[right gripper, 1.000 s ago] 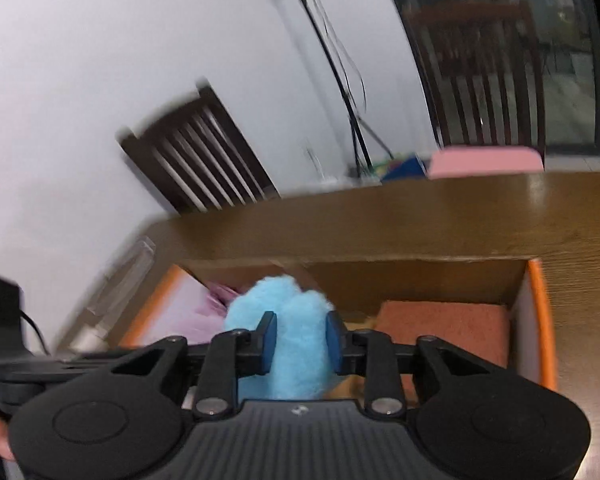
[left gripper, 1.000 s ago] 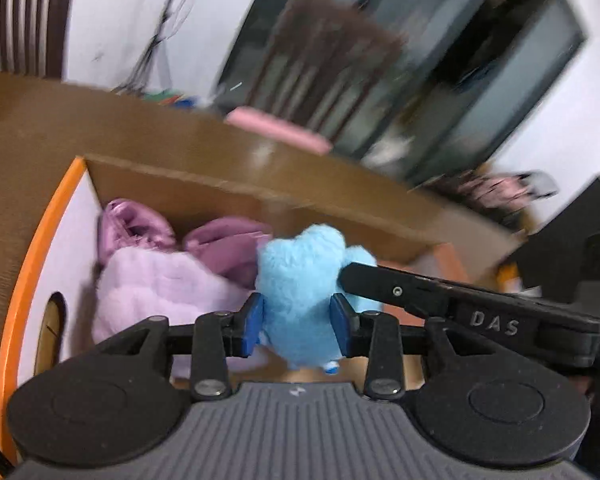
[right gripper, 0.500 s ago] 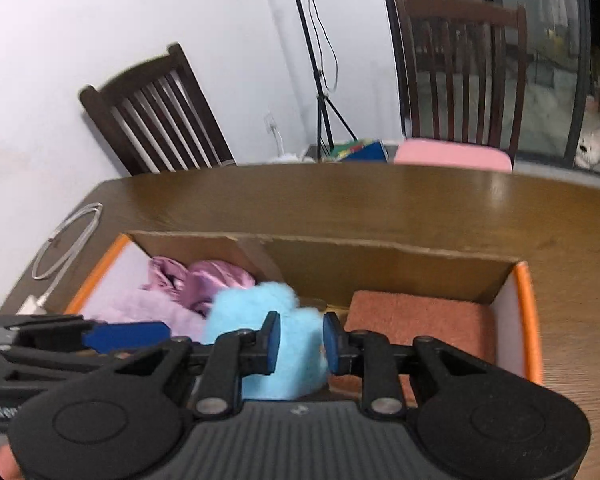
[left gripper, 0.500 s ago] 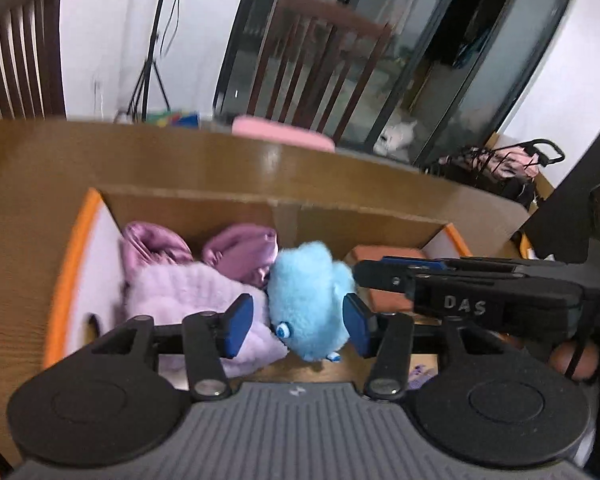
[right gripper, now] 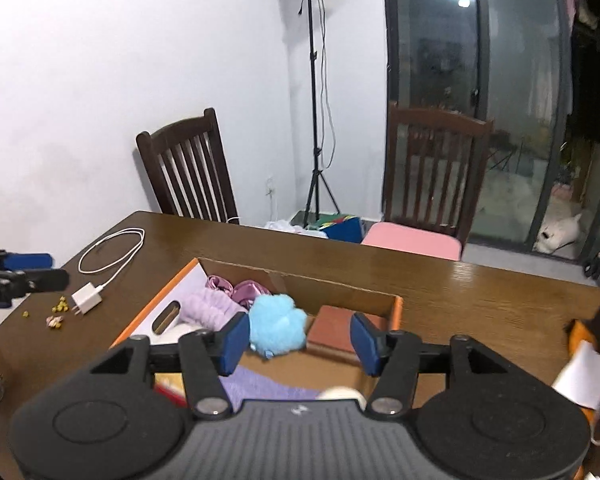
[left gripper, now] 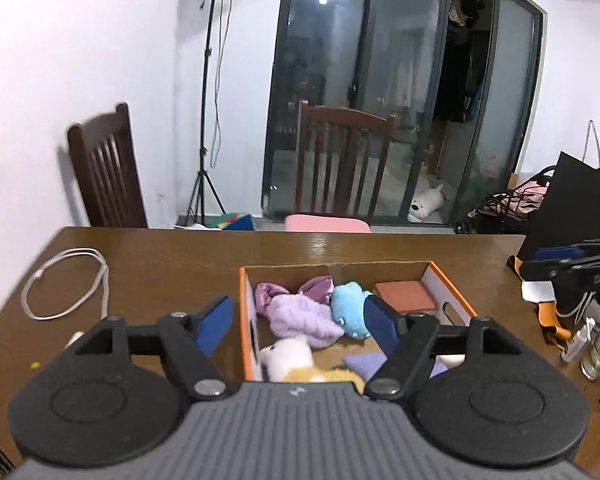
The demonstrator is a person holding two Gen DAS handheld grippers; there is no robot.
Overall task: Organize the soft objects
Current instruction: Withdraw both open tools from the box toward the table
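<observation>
Blue plush (right gripper: 276, 327) now sits in the cardboard box (left gripper: 448, 286) on the desk (left gripper: 160, 264) beside the purple stuff, so both the left gripper (left gripper: 296, 322) and right gripper (right gripper: 298, 342) have just been opening, nothing between their jaws, presumably because it's dropped off.

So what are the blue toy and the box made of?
The blue toy looks like fluffy plush: its outline is fuzzy and matte. The box looks like cardboard, with plain brown inner walls and thin edges, its outside printed orange and white.
</observation>
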